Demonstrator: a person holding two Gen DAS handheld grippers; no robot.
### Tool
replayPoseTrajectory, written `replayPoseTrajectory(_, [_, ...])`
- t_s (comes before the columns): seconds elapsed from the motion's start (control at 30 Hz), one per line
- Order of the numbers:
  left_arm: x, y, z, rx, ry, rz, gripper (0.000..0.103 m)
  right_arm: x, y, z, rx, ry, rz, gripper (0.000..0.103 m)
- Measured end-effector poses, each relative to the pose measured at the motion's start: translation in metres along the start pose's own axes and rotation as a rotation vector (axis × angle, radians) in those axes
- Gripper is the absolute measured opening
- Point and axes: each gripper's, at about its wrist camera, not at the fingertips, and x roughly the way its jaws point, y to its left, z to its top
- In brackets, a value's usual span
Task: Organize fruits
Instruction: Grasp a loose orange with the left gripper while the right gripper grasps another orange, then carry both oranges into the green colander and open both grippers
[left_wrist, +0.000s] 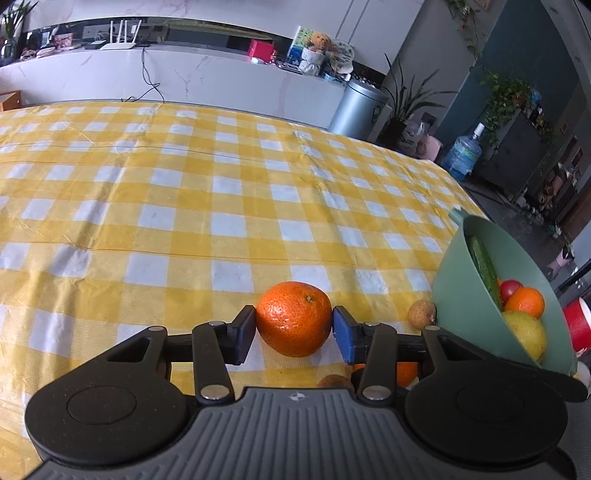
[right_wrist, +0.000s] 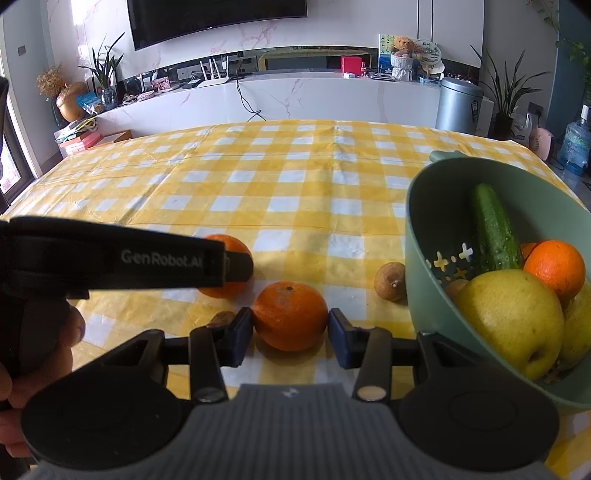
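Observation:
My left gripper (left_wrist: 294, 326) has its blue pads against both sides of an orange (left_wrist: 293, 317) resting on the yellow checked tablecloth. My right gripper (right_wrist: 290, 326) has its pads touching both sides of a second orange (right_wrist: 290, 315), also on the cloth. The left gripper's body (right_wrist: 110, 254) crosses the right wrist view and partly hides its orange (right_wrist: 236, 245). A green colander bowl (right_wrist: 417, 240) to the right holds a cucumber (right_wrist: 493, 229), an orange (right_wrist: 554, 267) and a yellow pear (right_wrist: 511, 317). The bowl also shows in the left wrist view (left_wrist: 465, 295).
A small brown longan (right_wrist: 390, 281) lies on the cloth against the bowl's left side; it shows in the left wrist view (left_wrist: 422, 314) too. Another brown longan (right_wrist: 221, 318) lies behind my right gripper's left finger. A red cup (left_wrist: 578, 328) stands beyond the bowl.

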Motion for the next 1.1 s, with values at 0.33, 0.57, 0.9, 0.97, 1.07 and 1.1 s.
replayPoseTrajectory(0.33, [-0.027, 0.002, 0.0, -0.041, -0.051, 0.041, 0.051, -0.026, 0.005, -0.004, -0.045, -0.095, 0.045, 0.041])
replayPoseTrajectory(0.57, [-0.052, -0.022, -0.001, 0.023, -0.097, 0.082, 0.051, -0.061, 0.003, -0.002, -0.058, -0.166, 0.071, 0.041])
replayPoseTrajectory(0.9, [-0.065, -0.096, 0.005, 0.119, -0.102, 0.0, 0.051, -0.132, -0.055, 0.016, -0.062, -0.23, -0.074, 0.041])
replayPoseTrajectory(0.97, [-0.064, -0.114, 0.005, 0.156, -0.1, -0.019, 0.051, -0.137, -0.072, 0.022, -0.052, -0.217, -0.097, 0.041])
replayPoseTrajectory(1.07, [-0.058, -0.14, 0.009, 0.205, -0.083, -0.043, 0.051, -0.14, -0.099, 0.029, -0.026, -0.184, -0.121, 0.041])
replayPoseTrajectory(1.1, [-0.055, -0.148, 0.01, 0.226, -0.075, -0.042, 0.051, -0.138, -0.108, 0.032, -0.015, -0.16, -0.124, 0.041])
